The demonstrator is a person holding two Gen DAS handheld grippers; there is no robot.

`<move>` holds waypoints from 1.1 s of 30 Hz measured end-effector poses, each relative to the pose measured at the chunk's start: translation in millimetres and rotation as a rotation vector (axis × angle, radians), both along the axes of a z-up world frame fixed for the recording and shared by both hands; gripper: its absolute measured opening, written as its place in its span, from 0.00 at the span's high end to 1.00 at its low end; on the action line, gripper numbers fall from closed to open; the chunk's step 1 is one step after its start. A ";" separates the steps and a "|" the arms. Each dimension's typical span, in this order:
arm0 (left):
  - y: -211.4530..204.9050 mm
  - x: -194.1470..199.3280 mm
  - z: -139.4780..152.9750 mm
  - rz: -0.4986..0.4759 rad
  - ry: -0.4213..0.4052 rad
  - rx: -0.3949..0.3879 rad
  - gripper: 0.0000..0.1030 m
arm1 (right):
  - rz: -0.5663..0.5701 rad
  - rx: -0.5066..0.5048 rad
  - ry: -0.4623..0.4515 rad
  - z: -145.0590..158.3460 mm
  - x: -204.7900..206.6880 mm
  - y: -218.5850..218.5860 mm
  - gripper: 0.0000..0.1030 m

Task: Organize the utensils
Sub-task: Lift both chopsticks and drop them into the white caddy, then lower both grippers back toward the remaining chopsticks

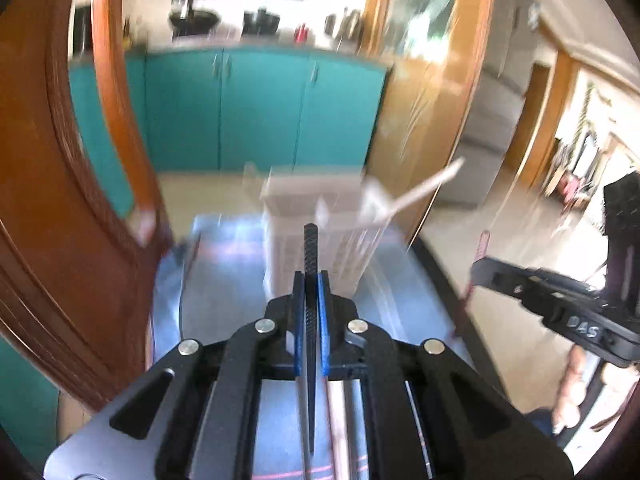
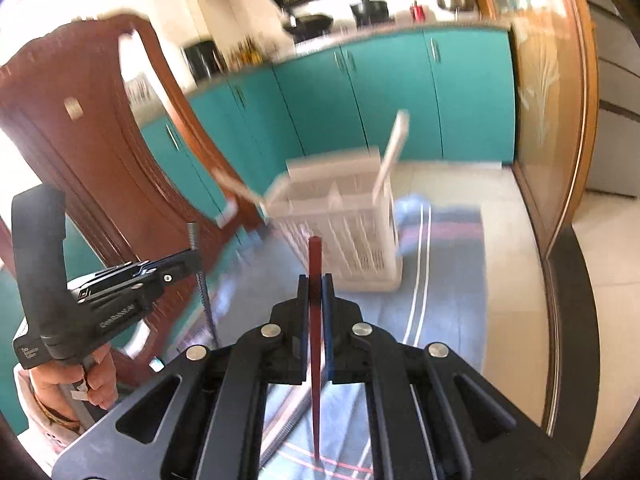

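Observation:
My left gripper (image 1: 311, 280) is shut on a black ribbed chopstick (image 1: 310, 240) that points up and away between the blue pads. My right gripper (image 2: 315, 282) is shut on a dark red chopstick (image 2: 314, 256), held the same way. Both hang above a blue striped cloth (image 2: 440, 248), short of a white slotted utensil basket (image 1: 320, 248) (image 2: 352, 236). A white utensil handle (image 2: 394, 148) leans out of the basket's right side. From each wrist view the other gripper shows at the side, the right gripper (image 1: 480, 266) and the left gripper (image 2: 195, 258), each clamped on its chopstick.
More chopsticks (image 2: 284, 420) lie on the cloth under the grippers. A brown wooden chair (image 2: 80, 140) stands at the left, close to the basket. Teal cabinets (image 1: 260, 108) run behind, and a wooden door frame (image 2: 568, 120) is at the right. A person's hand (image 2: 92, 384) grips the left handle.

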State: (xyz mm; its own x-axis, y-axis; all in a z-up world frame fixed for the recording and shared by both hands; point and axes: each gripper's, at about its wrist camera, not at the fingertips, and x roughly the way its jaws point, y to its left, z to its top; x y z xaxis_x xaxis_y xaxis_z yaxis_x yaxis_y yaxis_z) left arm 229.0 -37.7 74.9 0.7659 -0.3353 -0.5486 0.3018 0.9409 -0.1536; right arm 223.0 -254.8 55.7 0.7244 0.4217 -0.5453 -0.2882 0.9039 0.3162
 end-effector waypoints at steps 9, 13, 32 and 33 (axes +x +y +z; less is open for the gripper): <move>14.9 28.9 108.1 0.091 -0.291 -0.170 0.93 | -0.153 0.112 -0.322 118.8 16.7 -21.7 0.93; 25.7 61.0 98.6 0.185 -0.292 -0.211 0.93 | -0.259 0.131 -0.387 122.5 42.1 -24.3 0.93; -3.8 97.5 37.2 0.214 -0.186 -0.111 0.88 | -0.304 -0.038 -0.269 54.6 67.9 -8.9 0.65; -3.7 93.8 38.3 0.213 -0.194 -0.108 0.82 | -0.310 -0.032 -0.277 55.9 62.0 -11.8 0.59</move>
State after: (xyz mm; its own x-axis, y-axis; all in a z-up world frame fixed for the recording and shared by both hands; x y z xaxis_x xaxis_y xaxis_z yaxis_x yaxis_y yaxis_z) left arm 322.9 -41.4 113.2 0.9123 -0.2043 -0.3549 0.1332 0.9676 -0.2146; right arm 285.0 -266.6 111.6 0.9355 0.1462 -0.3216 -0.0705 0.9693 0.2355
